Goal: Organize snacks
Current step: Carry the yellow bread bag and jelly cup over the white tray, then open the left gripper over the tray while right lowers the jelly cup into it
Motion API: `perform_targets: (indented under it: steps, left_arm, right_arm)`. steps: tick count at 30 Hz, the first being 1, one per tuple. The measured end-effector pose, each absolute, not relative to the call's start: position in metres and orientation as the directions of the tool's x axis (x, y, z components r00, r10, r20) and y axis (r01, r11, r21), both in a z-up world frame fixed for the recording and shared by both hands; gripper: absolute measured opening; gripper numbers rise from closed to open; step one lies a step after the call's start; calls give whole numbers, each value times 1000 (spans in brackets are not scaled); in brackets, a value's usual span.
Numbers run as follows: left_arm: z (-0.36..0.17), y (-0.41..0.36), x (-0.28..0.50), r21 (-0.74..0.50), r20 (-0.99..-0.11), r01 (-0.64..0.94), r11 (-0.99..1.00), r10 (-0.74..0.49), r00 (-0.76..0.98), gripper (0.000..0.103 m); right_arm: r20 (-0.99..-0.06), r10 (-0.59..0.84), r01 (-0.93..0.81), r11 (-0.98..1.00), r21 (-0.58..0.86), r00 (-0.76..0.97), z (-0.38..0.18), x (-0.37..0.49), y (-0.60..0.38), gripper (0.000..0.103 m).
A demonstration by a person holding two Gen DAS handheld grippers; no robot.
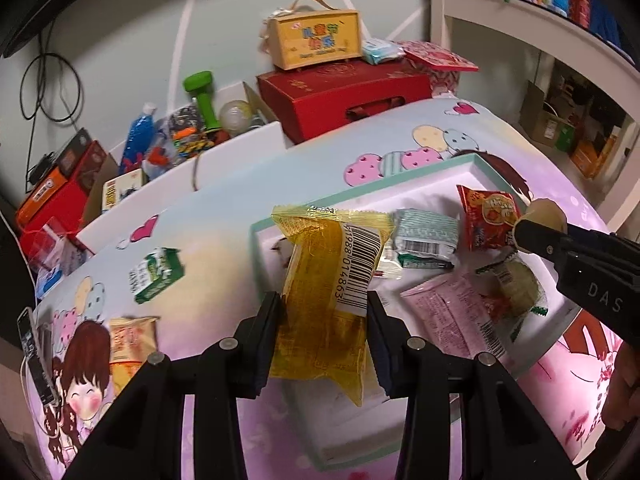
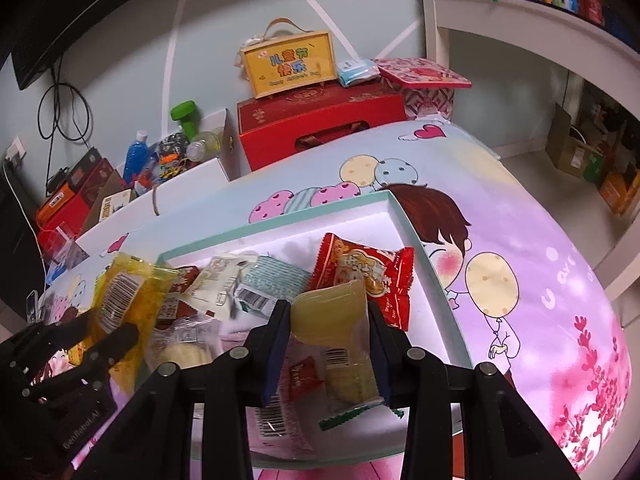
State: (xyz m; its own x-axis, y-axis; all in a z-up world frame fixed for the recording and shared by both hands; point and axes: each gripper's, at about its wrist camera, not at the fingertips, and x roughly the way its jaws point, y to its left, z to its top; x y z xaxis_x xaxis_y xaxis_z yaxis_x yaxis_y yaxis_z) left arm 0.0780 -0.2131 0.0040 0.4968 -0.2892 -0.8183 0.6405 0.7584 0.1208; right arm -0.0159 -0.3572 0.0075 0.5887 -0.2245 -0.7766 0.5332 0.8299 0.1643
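Note:
A white tray with a teal rim [image 1: 360, 196] [image 2: 280, 222] lies on the cartoon bedsheet and holds several snack packets. Among them are a red packet [image 1: 486, 216] [image 2: 368, 276], a teal-striped one [image 1: 426, 234] [image 2: 272, 280] and a pink one [image 1: 448, 316]. My left gripper [image 1: 324, 304] [image 2: 116, 320] is shut on a yellow see-through packet [image 1: 332, 264] [image 2: 124, 292] with a barcode, above the tray's left end. My right gripper [image 2: 328, 310] [image 1: 532, 226] is shut on a pale yellow jelly cup [image 2: 324, 320] [image 1: 544, 212], over the tray's right part.
A green-and-white packet [image 1: 156, 274] and an orange packet [image 1: 130, 344] lie on the sheet left of the tray. Behind the bed stand a red gift box [image 1: 344, 96], a yellow handled box [image 1: 316, 40] and a carton of clutter with a green dumbbell [image 1: 204, 96]. White shelves [image 1: 520, 12] stand at the right.

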Motion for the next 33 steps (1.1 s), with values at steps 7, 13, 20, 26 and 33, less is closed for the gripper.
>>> perform_targets:
  steps: [7, 13, 20, 26, 33]
  left_arm:
    - [-6, -223, 80, 128, -816, 639, 758, -287, 503, 43]
    - [-6, -224, 81, 106, -812, 643, 759, -307, 497, 43]
    - [-6, -235, 73, 97, -809, 676, 730, -338, 481, 43]
    - [-5, -242, 68, 88, -812, 698, 710, -355, 463, 43]
    - [-6, -246, 65, 110, -819, 698, 707, -333, 466, 60]
  right_arm:
    - [-793, -181, 513, 838, 185, 581, -5, -7, -357, 40]
    - [-802, -168, 505, 843, 184, 573, -11, -2, -355, 40]
    - [-803, -170, 506, 843, 182, 572, -11, -1, -355, 40]
    - [-807, -168, 505, 844, 178, 566, -12, 1, -355, 40]
    - [-813, -167, 507, 844, 174, 557, -14, 2, -355, 41]
